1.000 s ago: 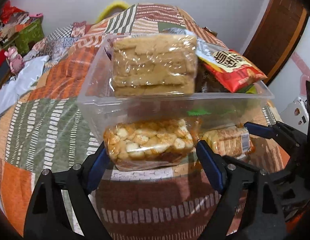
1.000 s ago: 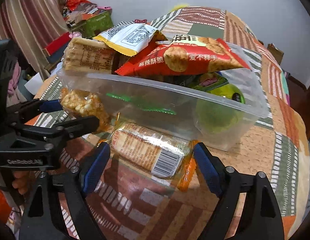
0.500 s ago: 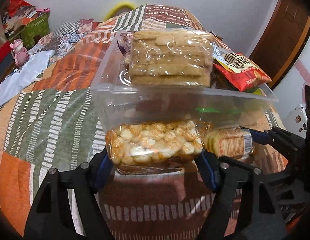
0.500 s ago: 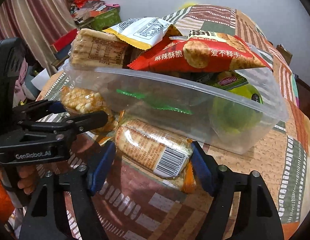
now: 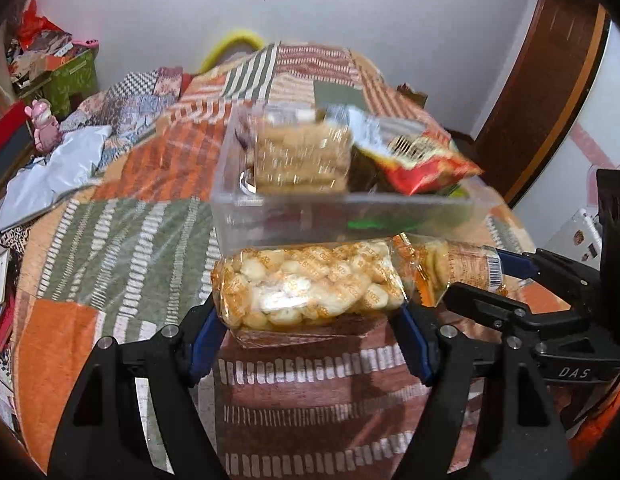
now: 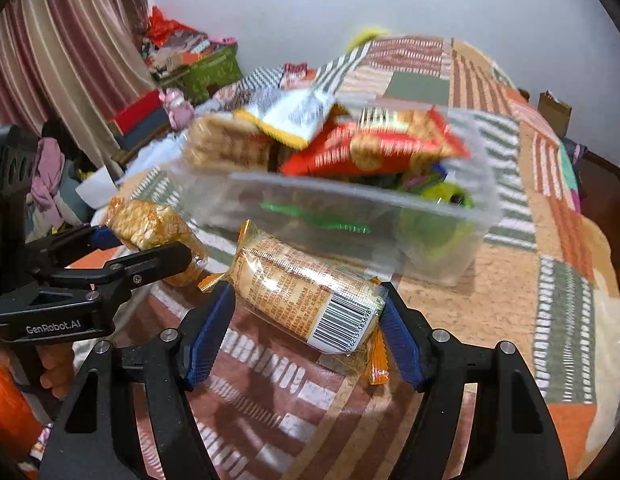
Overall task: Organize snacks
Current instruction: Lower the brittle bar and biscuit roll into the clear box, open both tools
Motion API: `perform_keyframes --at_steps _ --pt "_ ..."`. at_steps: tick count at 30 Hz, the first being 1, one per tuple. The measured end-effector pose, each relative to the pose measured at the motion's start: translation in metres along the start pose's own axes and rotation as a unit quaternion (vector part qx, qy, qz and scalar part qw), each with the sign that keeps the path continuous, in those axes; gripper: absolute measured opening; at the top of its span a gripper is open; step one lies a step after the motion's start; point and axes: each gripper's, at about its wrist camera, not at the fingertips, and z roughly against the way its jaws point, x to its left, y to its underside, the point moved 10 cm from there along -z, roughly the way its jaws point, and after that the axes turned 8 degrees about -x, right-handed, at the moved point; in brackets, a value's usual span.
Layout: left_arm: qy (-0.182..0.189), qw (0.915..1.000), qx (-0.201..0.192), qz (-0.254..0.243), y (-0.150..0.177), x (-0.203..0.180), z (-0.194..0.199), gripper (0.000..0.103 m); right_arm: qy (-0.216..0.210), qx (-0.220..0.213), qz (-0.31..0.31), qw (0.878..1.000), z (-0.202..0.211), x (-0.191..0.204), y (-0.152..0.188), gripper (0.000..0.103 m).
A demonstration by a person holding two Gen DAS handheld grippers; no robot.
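Observation:
My left gripper (image 5: 310, 336) is shut on a clear pack of puffed nut snack (image 5: 310, 288) and holds it lifted in front of the clear plastic bin (image 5: 293, 216). My right gripper (image 6: 305, 324) is shut on a wrapped biscuit roll with a barcode (image 6: 305, 296), also lifted near the bin (image 6: 462, 240). The bin holds a cracker pack (image 5: 301, 160), a red snack bag (image 6: 374, 148), a white-yellow packet (image 6: 293, 116) and green items (image 6: 442, 196). Each gripper shows in the other's view: the right gripper with its roll (image 5: 466, 268) and the left gripper with its pack (image 6: 149, 228).
The bin stands on a patchwork quilt (image 5: 129, 232) over a rounded table. A cluttered side area with a green box (image 5: 69, 76) and a pink toy (image 5: 45, 124) lies far left. A wooden door frame (image 5: 550, 92) is at the right. Curtains (image 6: 57, 44) hang at the left.
Both grippers closed on their packs and lifted them off the quilt, pulling back so the bin appears farther and lower. The views tilted upward.

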Motion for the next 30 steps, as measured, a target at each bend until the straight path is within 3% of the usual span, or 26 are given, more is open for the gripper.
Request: perform_keyframes --at_steps 7,15,22,30 --pt "0.008 0.9988 -0.049 -0.003 -0.04 -0.008 0.028 0.074 0.011 -0.058 -0.002 0.998 0.027 0.0 -0.038 0.069" --pt "-0.002 0.9964 -0.083 -0.018 -0.09 -0.008 0.022 0.074 0.031 -0.101 -0.015 0.994 0.025 -0.017 -0.081 0.069" --pt "-0.018 0.9965 -0.078 -0.026 -0.114 -0.002 -0.015 0.074 0.044 -0.097 -0.019 0.994 -0.001 -0.026 -0.098 0.069" --pt "-0.011 0.9984 -0.05 -0.022 -0.116 0.002 -0.056 0.074 0.05 -0.067 -0.015 0.996 -0.033 -0.035 -0.094 0.069"
